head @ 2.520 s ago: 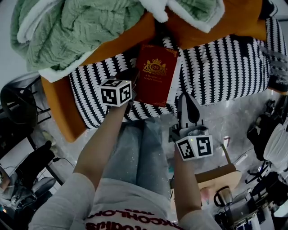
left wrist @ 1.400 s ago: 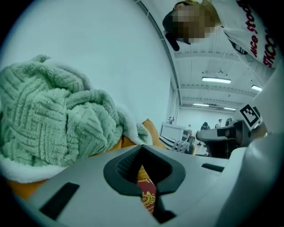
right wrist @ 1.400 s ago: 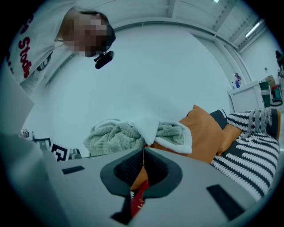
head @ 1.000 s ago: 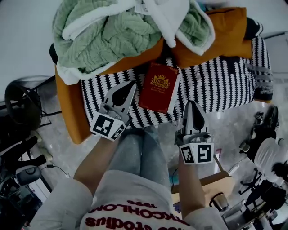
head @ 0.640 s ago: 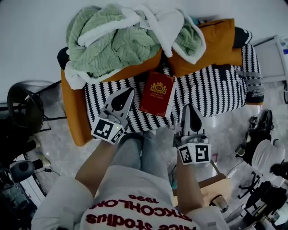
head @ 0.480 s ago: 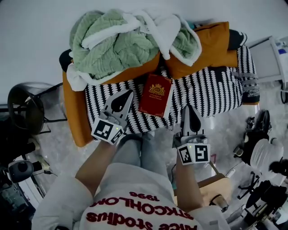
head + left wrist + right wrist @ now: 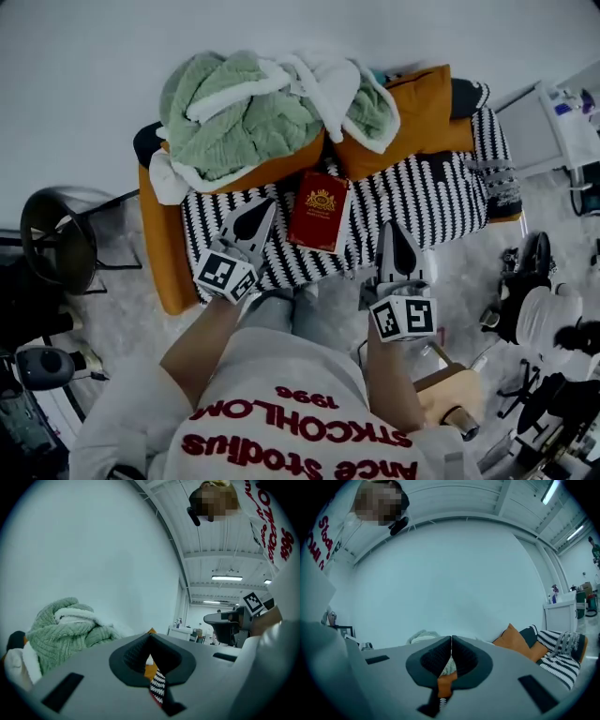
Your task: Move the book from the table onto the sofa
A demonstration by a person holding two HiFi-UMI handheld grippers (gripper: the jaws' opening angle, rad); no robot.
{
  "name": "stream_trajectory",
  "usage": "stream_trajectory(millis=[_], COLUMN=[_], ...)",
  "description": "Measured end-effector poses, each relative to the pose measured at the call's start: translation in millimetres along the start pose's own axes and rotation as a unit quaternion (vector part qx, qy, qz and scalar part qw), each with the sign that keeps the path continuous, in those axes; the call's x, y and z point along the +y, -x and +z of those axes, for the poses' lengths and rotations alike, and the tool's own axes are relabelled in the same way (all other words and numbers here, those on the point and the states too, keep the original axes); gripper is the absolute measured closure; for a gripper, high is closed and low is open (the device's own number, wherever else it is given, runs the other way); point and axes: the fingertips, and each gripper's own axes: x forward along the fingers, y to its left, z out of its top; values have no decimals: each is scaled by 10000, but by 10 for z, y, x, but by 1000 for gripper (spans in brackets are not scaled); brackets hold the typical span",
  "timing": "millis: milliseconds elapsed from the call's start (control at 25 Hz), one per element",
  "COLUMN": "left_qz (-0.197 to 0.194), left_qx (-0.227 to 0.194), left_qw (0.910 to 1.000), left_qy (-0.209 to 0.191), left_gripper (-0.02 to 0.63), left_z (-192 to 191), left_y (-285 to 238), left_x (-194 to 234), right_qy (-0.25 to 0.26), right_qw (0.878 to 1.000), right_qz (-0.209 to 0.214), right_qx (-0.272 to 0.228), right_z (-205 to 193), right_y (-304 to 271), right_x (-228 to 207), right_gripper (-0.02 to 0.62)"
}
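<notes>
Your book (image 7: 319, 210) lies flat on the sofa (image 7: 441, 183), cover up, mid-seat on the black-and-white striped cover. A green blanket (image 7: 234, 122) is heaped on the sofa's back left, with an orange cushion (image 7: 412, 98) at its back right. Your left gripper (image 7: 267, 201) and right gripper (image 7: 392, 226) hang at the sofa's front edge, both with jaws pressed together and empty. There is a white wall (image 7: 84, 56) behind the sofa, a black chair (image 7: 56, 246) to its left and a white cabinet (image 7: 553, 127) at its right end.
</notes>
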Motion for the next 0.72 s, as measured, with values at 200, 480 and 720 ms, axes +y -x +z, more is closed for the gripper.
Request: stream_trajectory(millis=[200,480,720], left_qz=[12,-103,-85], left_qx=[-60,-137,-196], left_qw=[10000,9996,9994], left_qy=[-7,-215,-283], left_gripper=[591,591,591], left_z=[192,438,547], left_y=[127,270,370], left_x=[-117,-215,-232], right_qy=[141,148,166], right_qw=[9998,9998,9995], right_qz=[87,127,218], right_qx=[-50,-59,-136], right_z=[174,324,393], right_y=[120,234,304], right_x=[119,242,313], right_gripper=[568,568,569])
